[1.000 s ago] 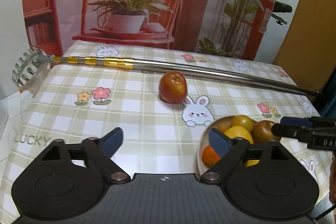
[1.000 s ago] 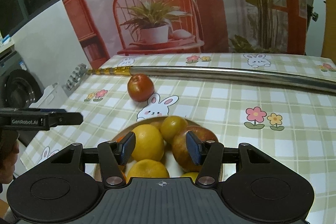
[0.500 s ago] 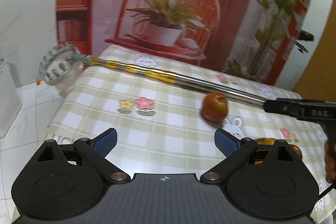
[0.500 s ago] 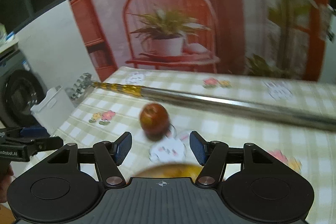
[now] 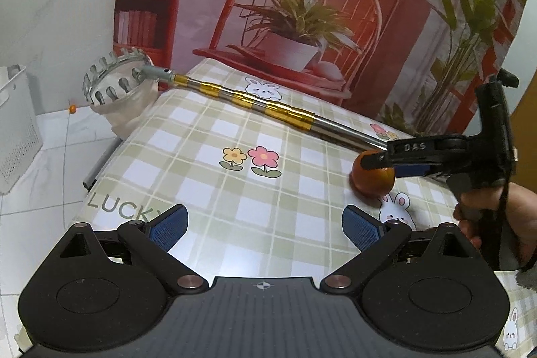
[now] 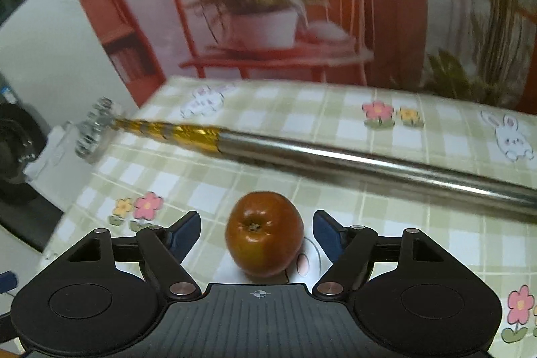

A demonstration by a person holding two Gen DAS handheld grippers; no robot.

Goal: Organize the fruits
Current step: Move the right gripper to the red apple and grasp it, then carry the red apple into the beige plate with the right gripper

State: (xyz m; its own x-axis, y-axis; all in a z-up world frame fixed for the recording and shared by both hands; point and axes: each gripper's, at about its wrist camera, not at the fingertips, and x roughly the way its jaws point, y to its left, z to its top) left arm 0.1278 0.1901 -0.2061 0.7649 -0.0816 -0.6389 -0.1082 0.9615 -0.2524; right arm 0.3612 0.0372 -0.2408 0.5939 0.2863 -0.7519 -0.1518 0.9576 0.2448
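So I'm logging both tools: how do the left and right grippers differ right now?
The right gripper has the reddish-brown round apple between its open blue-padded fingers, not yet touching; the left gripper frames only the checked tablecloth. The right's view is motion-blurred, the left's sharp. Both are open.

Lighting is soft, even indoor stuff with a warm reddish cast, and shadows are faint, just a small dark patch under the apple. The left wrist view is sharp, with a glossy sheen on the tablecloth near the bottom, while the right wrist view is smeared with motion blur, worst on the backdrop and the metal pole. Both fisheye views bend hard at the edges, with dark corners.
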